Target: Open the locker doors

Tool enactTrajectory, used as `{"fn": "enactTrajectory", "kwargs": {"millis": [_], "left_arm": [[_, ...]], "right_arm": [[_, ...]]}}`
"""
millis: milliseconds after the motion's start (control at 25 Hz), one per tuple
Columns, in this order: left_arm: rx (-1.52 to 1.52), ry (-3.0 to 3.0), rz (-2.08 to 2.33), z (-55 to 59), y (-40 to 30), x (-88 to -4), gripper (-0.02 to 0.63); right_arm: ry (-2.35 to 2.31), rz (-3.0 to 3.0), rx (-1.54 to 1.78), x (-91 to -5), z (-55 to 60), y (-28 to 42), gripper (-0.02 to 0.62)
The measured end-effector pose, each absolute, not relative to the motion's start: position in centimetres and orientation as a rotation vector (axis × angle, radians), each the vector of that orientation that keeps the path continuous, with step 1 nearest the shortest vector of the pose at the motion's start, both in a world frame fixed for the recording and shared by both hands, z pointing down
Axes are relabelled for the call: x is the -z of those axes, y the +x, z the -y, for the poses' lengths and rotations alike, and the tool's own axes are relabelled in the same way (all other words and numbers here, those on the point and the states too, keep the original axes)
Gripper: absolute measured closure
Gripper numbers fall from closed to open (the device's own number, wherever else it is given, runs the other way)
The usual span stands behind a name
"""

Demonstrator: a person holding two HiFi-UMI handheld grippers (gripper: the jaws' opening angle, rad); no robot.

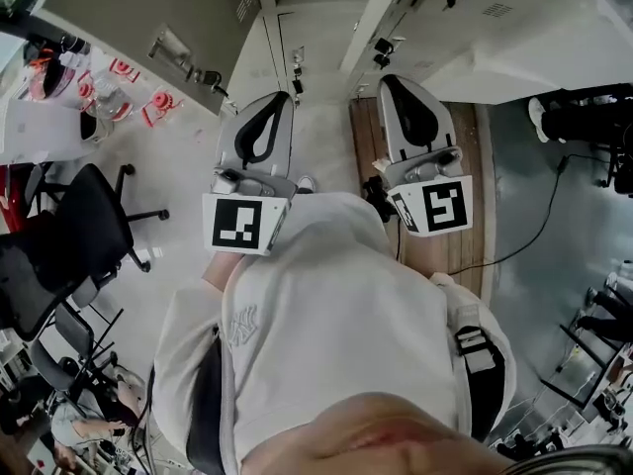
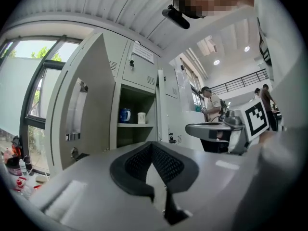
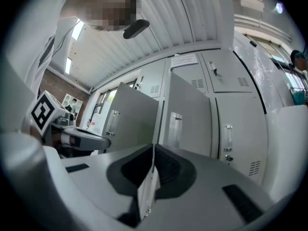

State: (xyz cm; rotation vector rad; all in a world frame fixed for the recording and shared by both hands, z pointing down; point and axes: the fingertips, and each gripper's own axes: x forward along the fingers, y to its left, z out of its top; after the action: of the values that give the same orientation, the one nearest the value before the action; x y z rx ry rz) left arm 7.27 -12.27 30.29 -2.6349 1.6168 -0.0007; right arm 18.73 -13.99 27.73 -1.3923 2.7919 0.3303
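Note:
Grey lockers (image 1: 326,28) stand ahead of me. In the left gripper view one tall door (image 2: 82,114) stands swung open, showing a shelf with a blue mug (image 2: 124,115) and a white cup (image 2: 141,118). The right gripper view shows two doors swung out, one (image 3: 132,124) at the left and one (image 3: 188,117) in the middle, beside a closed door (image 3: 240,124) with a handle. My left gripper (image 1: 287,95) (image 2: 153,143) and right gripper (image 1: 388,79) (image 3: 153,146) are held close to my chest, short of the lockers. Both are shut on nothing.
A black office chair (image 1: 69,236) and a table with bottles (image 1: 59,97) are at my left. A wooden floor strip (image 1: 465,255) and a cable (image 1: 534,236) lie to the right. People stand further off by a counter (image 2: 211,105).

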Motion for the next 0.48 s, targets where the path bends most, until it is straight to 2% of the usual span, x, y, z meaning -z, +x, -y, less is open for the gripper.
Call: {"fn": "enactTrajectory", "kwargs": {"millis": [280,480], "left_arm": [[0.011,-2.601,-1.698,11.7,5.2,-30.8,0.604],[0.014,-2.577,-1.733,11.2,4.3,-30.9,0.604]], "right_arm": [[-1.272,-2.873,-0.125,-31.6,11.3,14.7,0.577],[-1.171,-2.896,-0.093,-31.8,10.5,12.2,0.577]]}}
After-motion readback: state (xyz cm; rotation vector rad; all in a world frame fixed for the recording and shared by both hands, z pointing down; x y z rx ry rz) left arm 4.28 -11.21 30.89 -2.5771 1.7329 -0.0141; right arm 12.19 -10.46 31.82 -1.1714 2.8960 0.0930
